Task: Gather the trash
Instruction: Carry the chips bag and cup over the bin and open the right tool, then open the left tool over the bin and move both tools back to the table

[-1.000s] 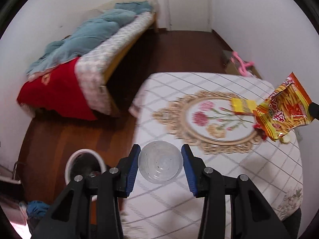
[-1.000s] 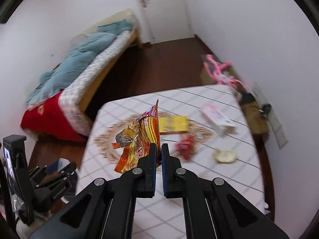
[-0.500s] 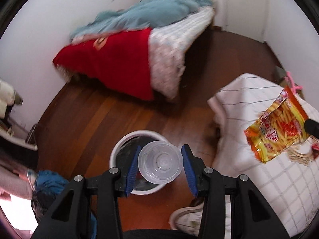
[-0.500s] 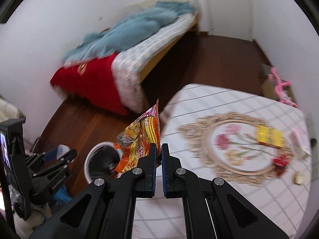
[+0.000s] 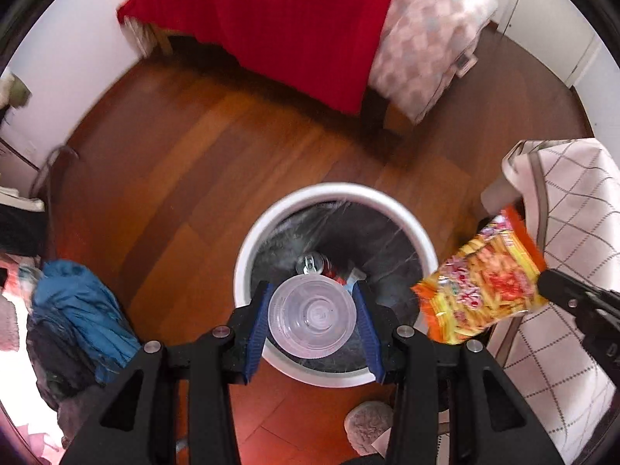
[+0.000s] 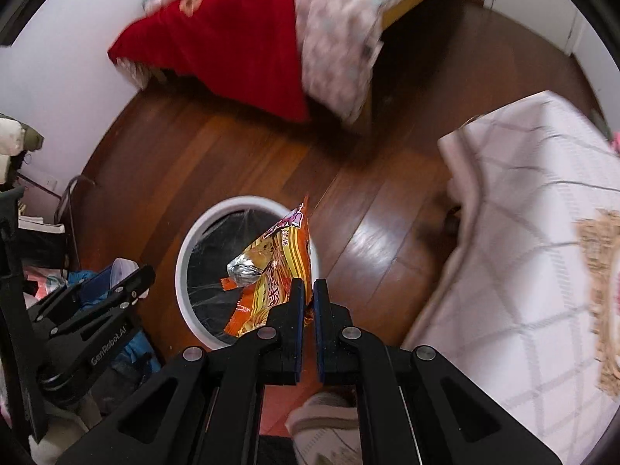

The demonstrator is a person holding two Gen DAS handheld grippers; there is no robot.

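My left gripper (image 5: pixel 312 316) is shut on a clear plastic cup (image 5: pixel 312 319), held mouth-up directly over a white round trash bin (image 5: pixel 271 213) lined with a black bag. A drink can (image 5: pixel 310 263) lies at the bin's bottom. My right gripper (image 6: pixel 309 302) is shut on the edge of an orange-yellow snack bag (image 6: pixel 271 271), which hangs over the bin's right rim (image 6: pixel 186 248). In the left wrist view the snack bag (image 5: pixel 484 283) floats just right of the bin.
A table with a checked white cloth (image 5: pixel 573 232) stands to the right. A bed with a red blanket (image 5: pixel 294 19) lies beyond the wooden floor (image 5: pixel 174 178). Blue clothing (image 5: pixel 77 310) is heaped left of the bin. A grey slipper (image 5: pixel 368 422) sits below it.
Both grippers swung left from over the table and sank toward the floor. The cup now hangs over the bin and the snack bag at its rim; both grips are unchanged.
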